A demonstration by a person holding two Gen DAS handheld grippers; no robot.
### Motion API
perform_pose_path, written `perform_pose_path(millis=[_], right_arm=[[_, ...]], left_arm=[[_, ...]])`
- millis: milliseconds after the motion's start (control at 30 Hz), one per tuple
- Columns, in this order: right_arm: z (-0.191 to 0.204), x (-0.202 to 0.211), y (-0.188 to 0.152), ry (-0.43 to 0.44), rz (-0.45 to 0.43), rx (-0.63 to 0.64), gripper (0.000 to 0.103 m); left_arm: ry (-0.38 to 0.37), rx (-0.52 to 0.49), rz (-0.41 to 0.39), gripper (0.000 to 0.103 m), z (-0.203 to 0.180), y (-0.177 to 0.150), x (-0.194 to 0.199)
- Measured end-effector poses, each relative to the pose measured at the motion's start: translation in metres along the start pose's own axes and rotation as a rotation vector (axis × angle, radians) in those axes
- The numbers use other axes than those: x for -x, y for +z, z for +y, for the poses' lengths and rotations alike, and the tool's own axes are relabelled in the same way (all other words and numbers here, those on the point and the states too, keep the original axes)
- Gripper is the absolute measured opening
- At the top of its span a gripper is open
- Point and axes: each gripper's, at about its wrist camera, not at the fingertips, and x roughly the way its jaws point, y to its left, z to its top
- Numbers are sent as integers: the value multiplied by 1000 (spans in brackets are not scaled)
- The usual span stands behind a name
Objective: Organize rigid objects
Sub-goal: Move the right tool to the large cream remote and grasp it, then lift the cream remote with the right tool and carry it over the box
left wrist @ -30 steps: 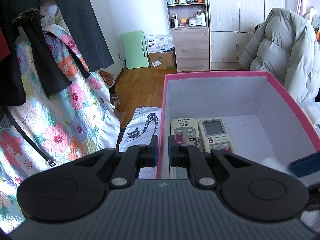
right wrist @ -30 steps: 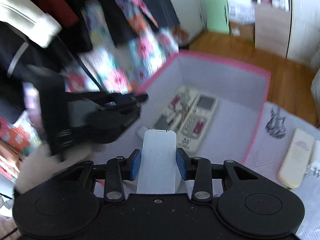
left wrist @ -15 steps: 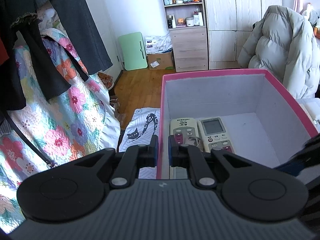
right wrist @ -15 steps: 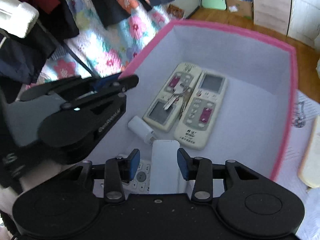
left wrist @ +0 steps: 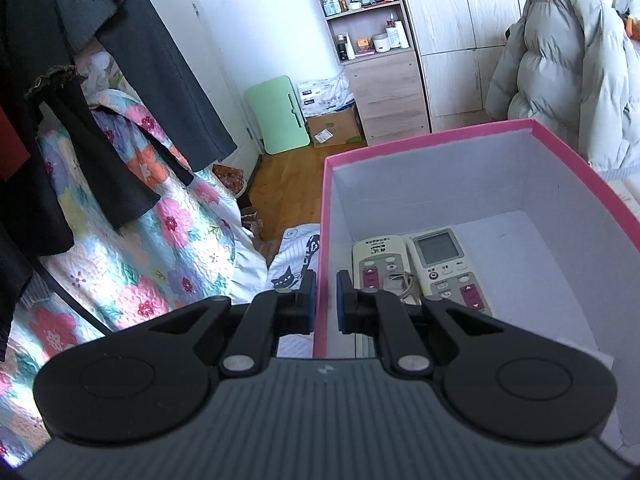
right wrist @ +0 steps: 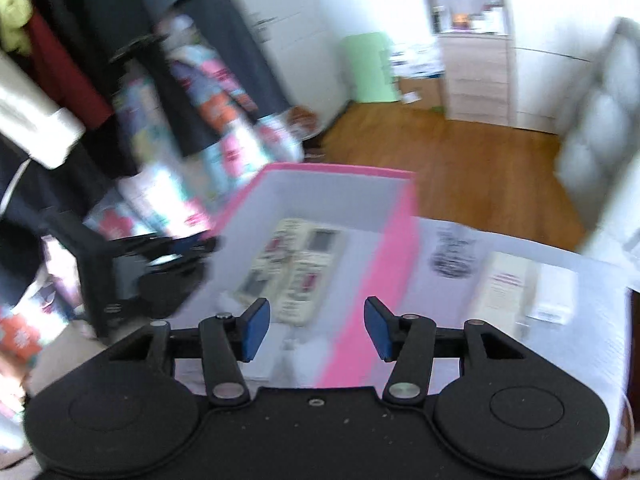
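The left gripper pinches the pink box by its near-left wall, two cream remotes lying side by side on the box floor, while the right gripper hangs above the box's near rim, jaws spread wide and empty.

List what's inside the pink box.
In the box: two remotes side by side, keys lying on them. The left claw hides the near end.
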Motion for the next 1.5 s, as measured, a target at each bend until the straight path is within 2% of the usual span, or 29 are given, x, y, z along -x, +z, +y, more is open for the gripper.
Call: perform_pose_path(millis=[133, 200, 300, 433, 533, 600, 667, 767, 967, 1067, 1133, 1200, 1267, 1500], right_arm=[[-36, -5, -9, -123, -35, -28, 58], [-50, -19, -10, -163, -18, -35, 58], [-66, -45, -11, -187, 27, -66, 58], [-83, -80, -6, -249, 41, -142, 62], [-86, -103, 4, -256, 57, -131, 62], [-89, -118, 10, -320, 82, -124, 62], [-93, -127, 9, -340, 110, -127, 62], [-96, -136, 9, -361, 123, -131, 67], [-82, -153, 12, -415, 172, -38, 82], [-84, -157, 13, -419, 171, -80, 82], [-84, -150, 8, -407, 134, -88, 63], [-85, -141, 0, -307, 119, -129, 62], [-81, -135, -7, -242, 127, -134, 62], [-64, -137, -9, -251, 202, -47, 63]], left_arm=[[-3, 3, 0, 9, -1, 0, 1], [-2, 2, 0, 9, 0, 0, 1], [-5, 4, 0, 9, 1, 1, 1], [-32, 29, 6, 9, 8, 0, -1], [-48, 36, 16, 9, 11, -1, -3], [-47, 37, 21, 9, 12, -1, -4], [-48, 38, 22, 9, 11, -1, -5], [-54, 46, 22, 9, 12, 0, -5], [-63, 63, 20, 9, 13, 1, -6], [-62, 65, 21, 9, 16, 0, -6], [-66, 72, 22, 9, 17, -1, -6], [-67, 76, 22, 9, 19, -1, -6], [-67, 76, 22, 9, 19, -1, -6], [-67, 75, 22, 9, 19, -1, -6]])
